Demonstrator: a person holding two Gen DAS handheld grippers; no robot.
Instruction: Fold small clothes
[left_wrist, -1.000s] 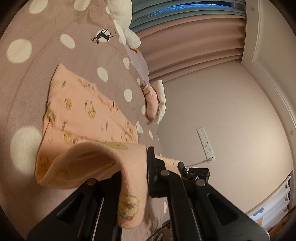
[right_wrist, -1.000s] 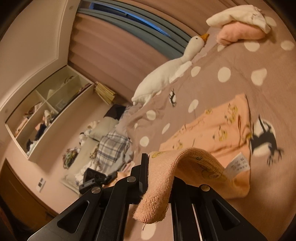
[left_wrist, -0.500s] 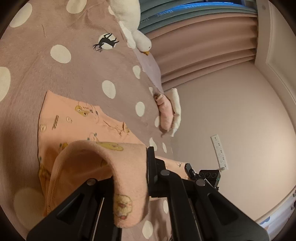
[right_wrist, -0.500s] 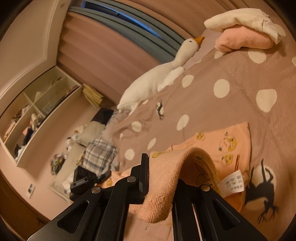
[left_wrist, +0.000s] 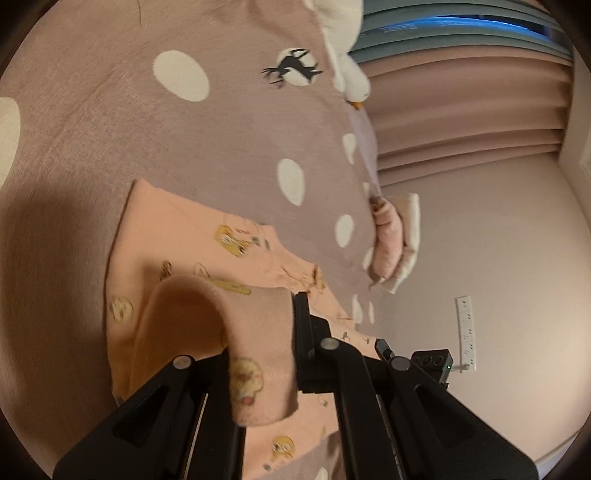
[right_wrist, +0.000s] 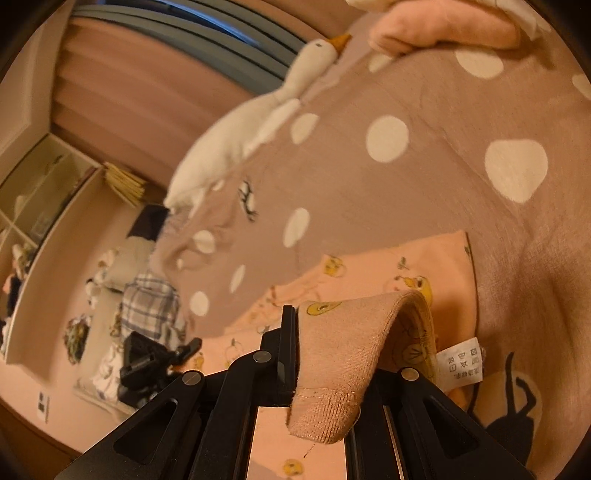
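Both grippers have carried the lifted hem forward since the earlier frames, and the flat far part of the garment now sits much closer ahead of them.

The left gripper (left_wrist: 264, 369) is clamped tight on one corner of the peach knit garment printed with small yellow cartoon chicks (left_wrist: 192, 236). The pinched cloth arches up and over to the gripper's left, and a short flap hangs down between the black fingers. The right gripper (right_wrist: 325, 373) is likewise pinched shut on the other corner of the garment (right_wrist: 388, 266), its ribbed hem drooping toward the camera. A white care label (right_wrist: 460, 363) dangles just right of that gripper.

The rest of the garment lies flat on the mauve bedspread with white polka dots and black deer silhouettes (left_wrist: 229, 140), directly beyond both sets of fingers. Further ahead lie a white plush goose (right_wrist: 240, 133) and a rolled pink and cream bundle of cloth (left_wrist: 395, 236).

This appears to be the first fold, bringing the near hem over to the far edge. To do it well, both grippers should travel level with each other so the hem stays straight. They should lower the corners onto the far edge before letting go, keeping the cloth taut between them so no crease bunches underneath.
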